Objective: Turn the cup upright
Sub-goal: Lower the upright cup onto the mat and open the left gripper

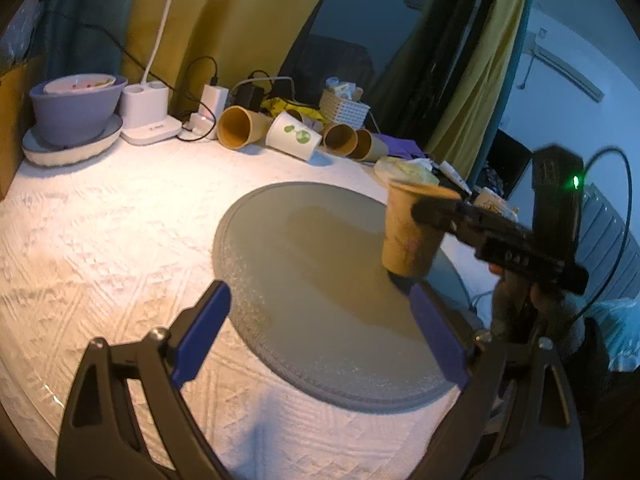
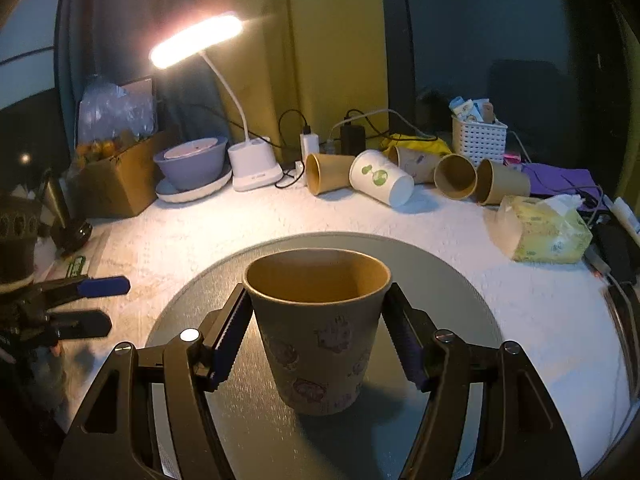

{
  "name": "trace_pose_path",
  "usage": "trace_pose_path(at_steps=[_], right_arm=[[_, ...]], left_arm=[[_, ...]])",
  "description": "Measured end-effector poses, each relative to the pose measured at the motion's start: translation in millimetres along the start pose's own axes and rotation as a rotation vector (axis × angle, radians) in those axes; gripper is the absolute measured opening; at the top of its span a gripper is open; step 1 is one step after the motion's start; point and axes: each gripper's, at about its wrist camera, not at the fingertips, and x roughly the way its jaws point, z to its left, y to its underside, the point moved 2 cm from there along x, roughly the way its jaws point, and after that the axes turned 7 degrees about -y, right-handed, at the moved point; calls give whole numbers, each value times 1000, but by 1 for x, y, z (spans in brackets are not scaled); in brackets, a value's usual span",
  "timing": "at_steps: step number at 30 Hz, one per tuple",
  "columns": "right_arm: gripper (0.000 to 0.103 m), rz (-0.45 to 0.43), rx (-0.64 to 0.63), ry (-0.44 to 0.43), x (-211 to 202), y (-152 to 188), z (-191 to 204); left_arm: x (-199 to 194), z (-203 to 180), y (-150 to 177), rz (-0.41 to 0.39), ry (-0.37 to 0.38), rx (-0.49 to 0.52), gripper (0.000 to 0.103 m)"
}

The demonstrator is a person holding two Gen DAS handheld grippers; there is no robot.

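The brown paper cup (image 2: 320, 336) stands mouth-up on the round grey mat (image 2: 460, 304), so the flip itself looks done and the step in hand is, by my reading, the release. The right gripper (image 2: 318, 338) has its two serrated fingers on either side of the cup just below the rim; they appear to touch the wall, though whether they press or merely rest there is hard to tell. From the left wrist view the cup seems to sit near the mat's edge with its base down, but blur hides whether it is fully settled. To do this well, make sure the base is flat on the mat, then spread the fingers evenly so neither drags the light cup sideways, and draw straight back before lifting. The left gripper (image 1: 320, 332) hovers wide open over the near side of the mat, holding nothing. Other paper cups (image 2: 332, 172) lie on their sides well behind, beside the desk lamp (image 2: 252, 164).
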Motion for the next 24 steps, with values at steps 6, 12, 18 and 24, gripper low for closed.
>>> trace_pose_path(at_steps=[6, 12, 18, 24], right_arm=[[69, 19, -13, -8, 16, -3, 2], [69, 35, -2, 25, 12, 9, 1], [71, 59, 11, 60, 2, 16, -1], [76, 88, 28, 71, -8, 27, 1]], left_arm=[[3, 5, 0, 14, 3, -21, 92], [1, 0, -1, 7, -9, 2, 92], [-4, -12, 1, -14, -44, 32, 92], [-9, -28, 4, -23, -67, 67, 92]])
